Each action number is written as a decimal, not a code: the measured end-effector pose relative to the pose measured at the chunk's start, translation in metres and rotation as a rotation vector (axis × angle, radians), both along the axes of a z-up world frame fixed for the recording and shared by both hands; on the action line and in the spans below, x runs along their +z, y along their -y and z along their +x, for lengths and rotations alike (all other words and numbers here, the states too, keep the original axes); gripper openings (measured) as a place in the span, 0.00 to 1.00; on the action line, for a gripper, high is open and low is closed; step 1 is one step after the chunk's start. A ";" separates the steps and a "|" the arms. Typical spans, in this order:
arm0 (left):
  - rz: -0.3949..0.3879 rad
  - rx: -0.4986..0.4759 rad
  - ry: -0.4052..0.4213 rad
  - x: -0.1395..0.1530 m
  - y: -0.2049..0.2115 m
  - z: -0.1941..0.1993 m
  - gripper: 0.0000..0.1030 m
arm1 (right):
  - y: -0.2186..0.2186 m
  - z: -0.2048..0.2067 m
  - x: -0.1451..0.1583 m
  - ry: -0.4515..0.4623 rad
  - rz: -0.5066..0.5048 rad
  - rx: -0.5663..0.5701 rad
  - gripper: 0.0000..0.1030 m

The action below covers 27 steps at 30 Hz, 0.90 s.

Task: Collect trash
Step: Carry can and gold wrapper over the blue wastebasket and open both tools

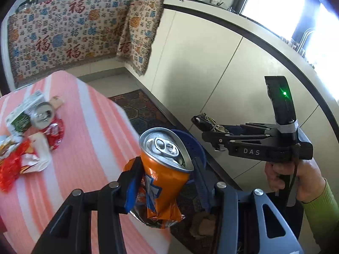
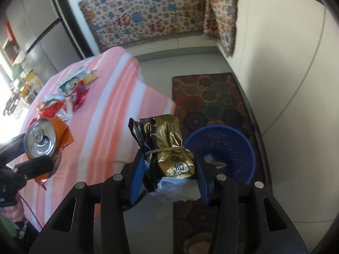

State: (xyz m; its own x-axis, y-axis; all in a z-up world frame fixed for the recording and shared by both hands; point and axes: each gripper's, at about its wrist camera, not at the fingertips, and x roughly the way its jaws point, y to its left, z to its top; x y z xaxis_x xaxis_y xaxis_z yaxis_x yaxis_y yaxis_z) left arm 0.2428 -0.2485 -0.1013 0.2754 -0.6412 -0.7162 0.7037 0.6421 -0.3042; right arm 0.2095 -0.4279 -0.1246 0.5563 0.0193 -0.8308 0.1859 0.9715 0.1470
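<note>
One table under a pink-and-white striped cloth [image 2: 110,97] fills the left of both views, beside one patterned floor mat [image 2: 214,97] on which one blue plastic basket [image 2: 222,148] stands upright, its mouth open upward. On the cloth lies a single loose heap of litter [image 1: 27,131]: one silver-topped can lying tilted, one green-and-white carton and several red-and-white wrappers, touching one another. Two grippers are raised off the table. The left gripper [image 1: 167,169] has its fingers clamped on one dented orange can [image 1: 163,169], its long axis near upright, pull-tab end up and toward the camera, held at the table's edge with the basket rim just behind it. The right gripper [image 2: 169,169] squeezes one gold-and-black packet [image 2: 167,146] bound by a rubber band, standing on end just beside the basket.
</note>
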 end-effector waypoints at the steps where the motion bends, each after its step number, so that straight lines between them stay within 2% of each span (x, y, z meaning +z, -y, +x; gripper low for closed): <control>1: 0.002 -0.016 -0.015 -0.004 0.017 0.004 0.46 | 0.011 0.000 -0.003 -0.005 -0.002 -0.023 0.45; 6: 0.021 -0.055 -0.068 -0.031 0.083 0.024 0.46 | 0.066 0.001 -0.023 -0.029 0.018 -0.129 0.45; 11: 0.048 -0.058 -0.115 -0.067 0.129 0.045 0.46 | 0.103 0.007 -0.049 -0.047 0.047 -0.183 0.45; 17: 0.082 -0.049 -0.155 -0.106 0.162 0.063 0.46 | 0.133 0.015 -0.081 -0.075 0.090 -0.228 0.45; 20: 0.084 -0.053 -0.164 -0.119 0.174 0.068 0.46 | 0.147 0.020 -0.094 -0.087 0.147 -0.253 0.45; 27: 0.123 -0.067 -0.157 -0.142 0.196 0.077 0.46 | 0.161 0.026 -0.105 -0.081 0.194 -0.278 0.46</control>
